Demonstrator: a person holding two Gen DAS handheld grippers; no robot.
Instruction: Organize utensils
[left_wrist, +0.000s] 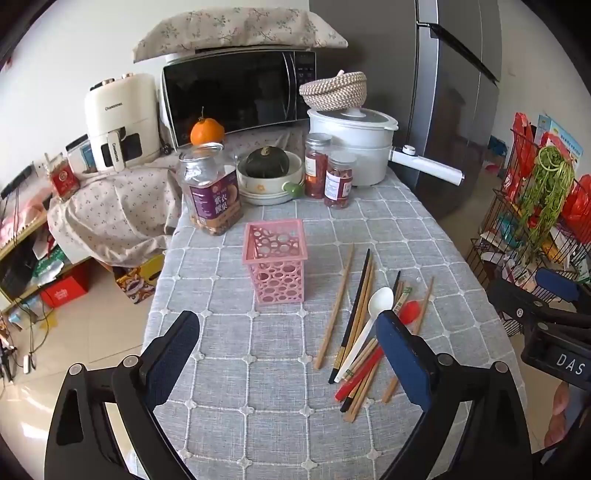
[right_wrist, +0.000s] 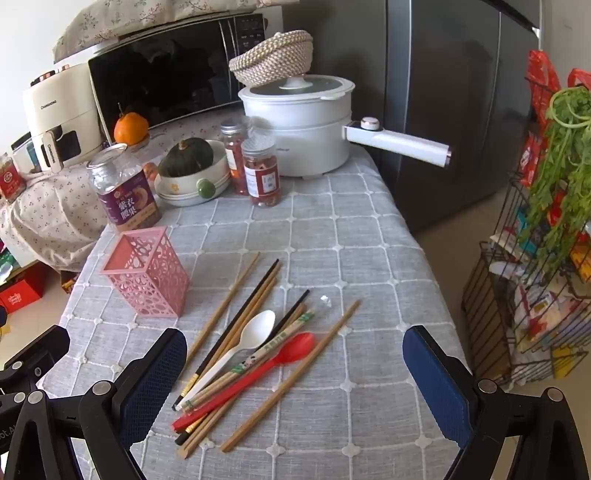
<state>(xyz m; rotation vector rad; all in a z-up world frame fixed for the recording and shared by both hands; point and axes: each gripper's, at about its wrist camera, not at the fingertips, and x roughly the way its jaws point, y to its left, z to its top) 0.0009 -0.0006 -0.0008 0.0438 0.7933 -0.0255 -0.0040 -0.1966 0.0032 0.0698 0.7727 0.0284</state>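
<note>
Nearest to the cameras, the left gripper has its two fingers spread wide apart with nothing between them, above the grey checked tablecloth. The right gripper is also spread wide and holds nothing; it hangs above the pile of utensils, not touching it. The pile lies on the cloth just to the right of the pink holder, and all its pieces have the long axis running from the near left to the far right in the right wrist view. In the pile, the white spoon lies with its bowl at the far end, and the red spoon lies beside it, bowl also far. A wrapped pair of chopsticks with green print crosses between the two spoons. Several wooden chopsticks and a black chopstick fan out to the left, and one wooden chopstick lies alone at the right. The pink holder, a square basket with round holes, stands upright with its opening upward. Behind it stand a jar of nuts, a dark squash in a bowl, two small jars and a white pot. A microwave is farthest.
</note>
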